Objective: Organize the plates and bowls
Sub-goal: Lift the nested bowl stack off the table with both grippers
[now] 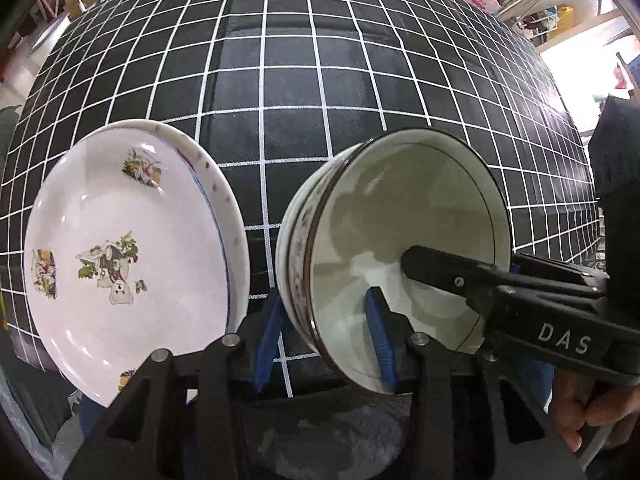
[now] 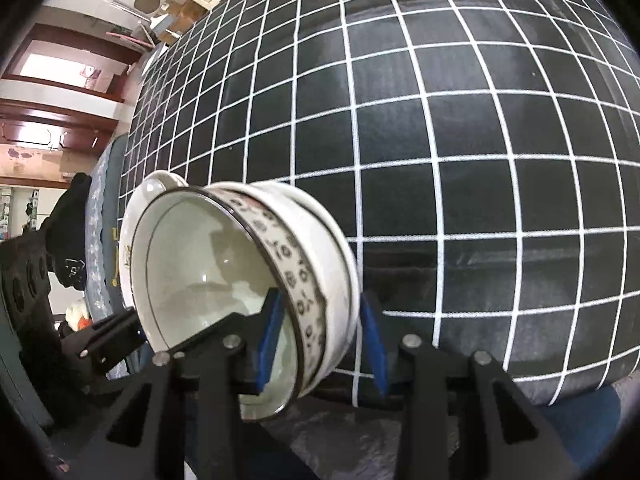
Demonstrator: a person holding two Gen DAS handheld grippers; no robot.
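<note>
A stack of nested white bowls with a patterned band and dark rim sits between both grippers. My left gripper is shut on the stack's near wall, one blue pad inside the top bowl and one outside. In the right wrist view my right gripper is shut on the opposite wall of the bowls in the same way. One of its fingers reaches into the bowl from the right. Stacked white plates with cartoon prints lie just left of the bowls, and their rim shows behind the bowls.
A black cloth with a white grid covers the table. A hand holds the right gripper's handle at lower right, and a dark-clothed person stands at the right edge. Shelves and boxes lie beyond the far edge.
</note>
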